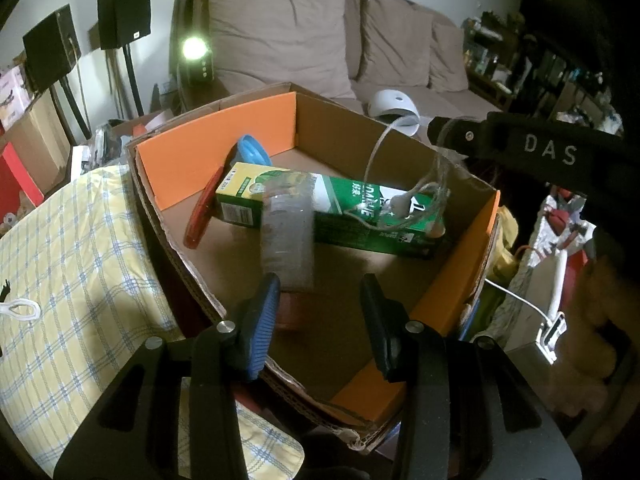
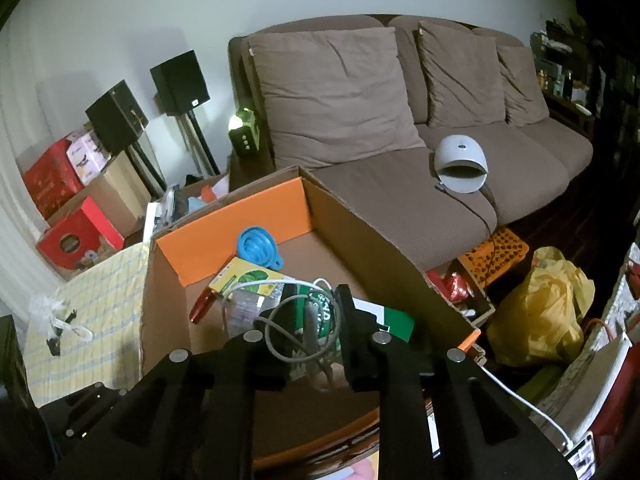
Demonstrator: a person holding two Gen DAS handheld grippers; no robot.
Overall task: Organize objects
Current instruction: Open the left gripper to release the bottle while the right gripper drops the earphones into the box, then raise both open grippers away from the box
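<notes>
Clear bottle [image 1: 286, 240] w/ red cap sits betw. spread left tool [image 1: 320, 316] pads, untouched; cable [image 2: 308, 320] loops betw. parted right tool [image 2: 316, 316] pads, over box [image 1: 216, 148].

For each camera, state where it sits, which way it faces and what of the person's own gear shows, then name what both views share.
Left wrist: on the left hand-held gripper, looking down into the cardboard box; its fingers and the right hand-held gripper show.
Right wrist: on the right hand-held gripper, facing the box and sofa, a cable between its fingers.
Shared: box, green carton, blue funnel, sofa.
</notes>
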